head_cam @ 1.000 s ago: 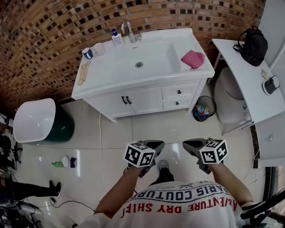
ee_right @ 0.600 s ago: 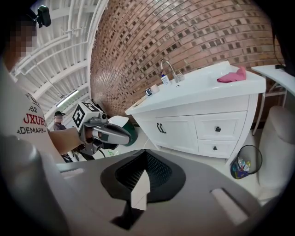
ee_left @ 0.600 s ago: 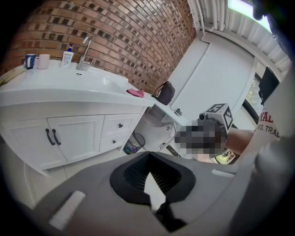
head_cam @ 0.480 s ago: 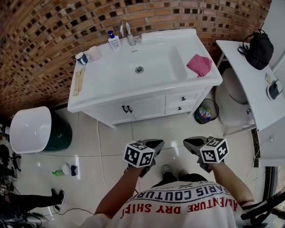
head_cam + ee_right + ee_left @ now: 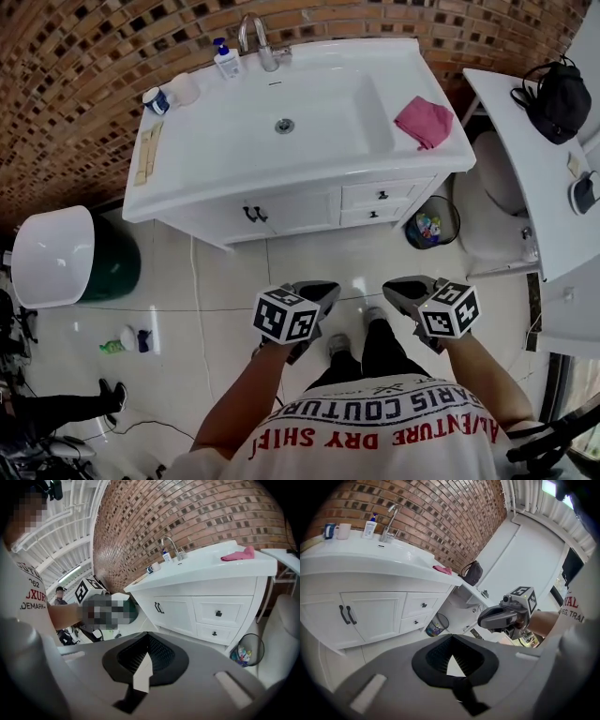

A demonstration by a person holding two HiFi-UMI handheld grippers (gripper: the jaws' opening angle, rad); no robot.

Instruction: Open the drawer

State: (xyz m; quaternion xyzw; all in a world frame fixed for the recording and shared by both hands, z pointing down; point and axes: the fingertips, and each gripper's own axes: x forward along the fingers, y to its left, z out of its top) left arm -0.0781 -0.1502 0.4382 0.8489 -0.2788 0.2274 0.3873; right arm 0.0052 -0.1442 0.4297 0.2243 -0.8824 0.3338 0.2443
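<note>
The white vanity (image 5: 216, 202) stands ahead under the sink, with two small drawers at its right end. The upper drawer (image 5: 382, 195) (image 5: 423, 605) (image 5: 218, 613) and lower drawer (image 5: 375, 215) (image 5: 214, 633) are both closed, each with a dark knob. My left gripper (image 5: 326, 291) (image 5: 451, 637) and right gripper (image 5: 400, 287) (image 5: 148, 634) hang side by side over the tiled floor, well short of the cabinet. Both are shut and hold nothing. The right gripper view faces the drawers more directly.
A wire waste bin (image 5: 428, 226) sits on the floor right of the vanity. A pink cloth (image 5: 424, 122) lies on the counter. A white table (image 5: 525, 159) with a black bag (image 5: 561, 94) stands at right. A white tub on a green bin (image 5: 56, 255) stands at left.
The person has stepped toward the vanity, which now looks larger and nearer. Both grippers came forward with the body, still shut and side by side.
</note>
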